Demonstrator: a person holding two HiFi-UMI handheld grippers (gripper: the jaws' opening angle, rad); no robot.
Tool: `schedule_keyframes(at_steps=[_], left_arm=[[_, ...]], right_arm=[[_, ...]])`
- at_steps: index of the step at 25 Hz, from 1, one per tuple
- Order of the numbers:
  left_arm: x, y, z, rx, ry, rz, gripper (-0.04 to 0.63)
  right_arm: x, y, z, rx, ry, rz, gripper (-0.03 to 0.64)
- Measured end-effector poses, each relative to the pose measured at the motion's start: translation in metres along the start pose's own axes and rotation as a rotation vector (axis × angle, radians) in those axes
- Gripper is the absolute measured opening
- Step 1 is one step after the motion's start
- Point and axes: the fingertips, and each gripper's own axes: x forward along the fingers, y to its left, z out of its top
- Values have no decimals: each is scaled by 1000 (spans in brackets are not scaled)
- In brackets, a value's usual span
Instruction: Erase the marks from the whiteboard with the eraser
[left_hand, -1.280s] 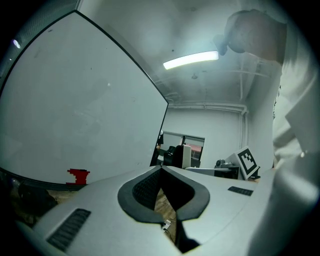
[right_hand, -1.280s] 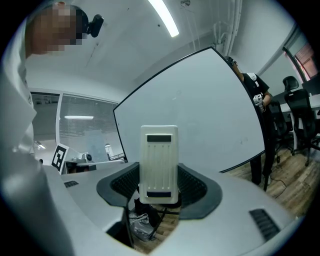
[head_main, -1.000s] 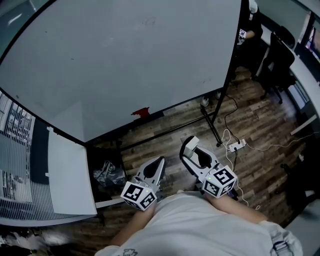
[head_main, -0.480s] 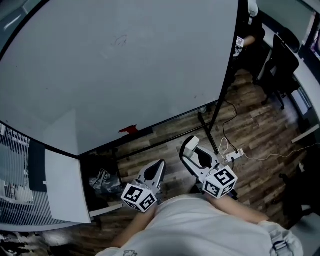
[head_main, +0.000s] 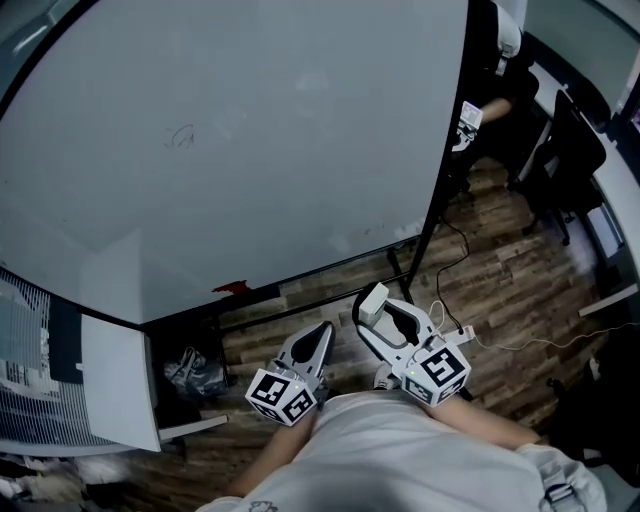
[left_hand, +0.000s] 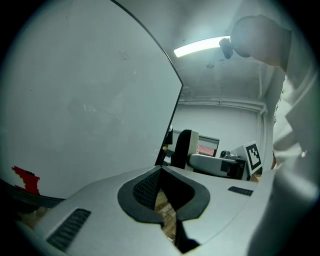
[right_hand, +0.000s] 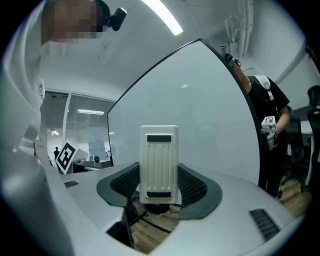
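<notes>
Right gripper view is showing the right tongs (right_hand: 159, 194) clamping a cream, ribbed eraser (right_hand: 159, 162) between their dark pads. The eraser is standing upright and sticking out past the tips toward the whiteboard (right_hand: 200, 115), not touching it. Left gripper view is showing the left tongs (left_hand: 161, 180) squeezed together with nothing between the pads, only a sliver of wooden floor (left_hand: 163, 206) showing behind them.

From the head view, both tongs are hanging low in front of the person's light shirt (head_main: 400, 450), side by side and well short of the board. The whiteboard is standing on a black frame over the plank floor. A small faint scribble (head_main: 180, 137) is sitting toward its upper left, and a red piece (head_main: 231, 287) is lying at its bottom rail. A person in dark clothes (head_main: 490, 90) is standing past the board's right edge, near black office chairs (head_main: 570, 140).

Only the gripper views are looking up at the ceiling strip light (left_hand: 197, 47). Only the head view is taking in the cables (head_main: 460, 330) trailing across the floor.
</notes>
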Motion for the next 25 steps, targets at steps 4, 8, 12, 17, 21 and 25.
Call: schedule_keyframes(at_steps=[4, 8, 12, 17, 21, 25], left_arm=[[23, -2, 3, 19, 6, 12, 6], [42, -4, 12, 50, 6, -10, 6], [55, 2, 18, 37, 16, -15, 6], [71, 11, 26, 24, 4, -38, 6], [74, 13, 28, 20, -5, -42, 6], [72, 20, 37, 37, -27, -13, 6]], right_arm=[[3, -18, 8, -26, -2, 39, 242], [9, -35, 11, -52, 11, 45, 242], [19, -49, 17, -147, 42, 20, 242], [34, -64, 25, -286, 85, 15, 242], [43, -84, 36, -373, 113, 22, 242], [50, -100, 54, -456, 119, 27, 242]])
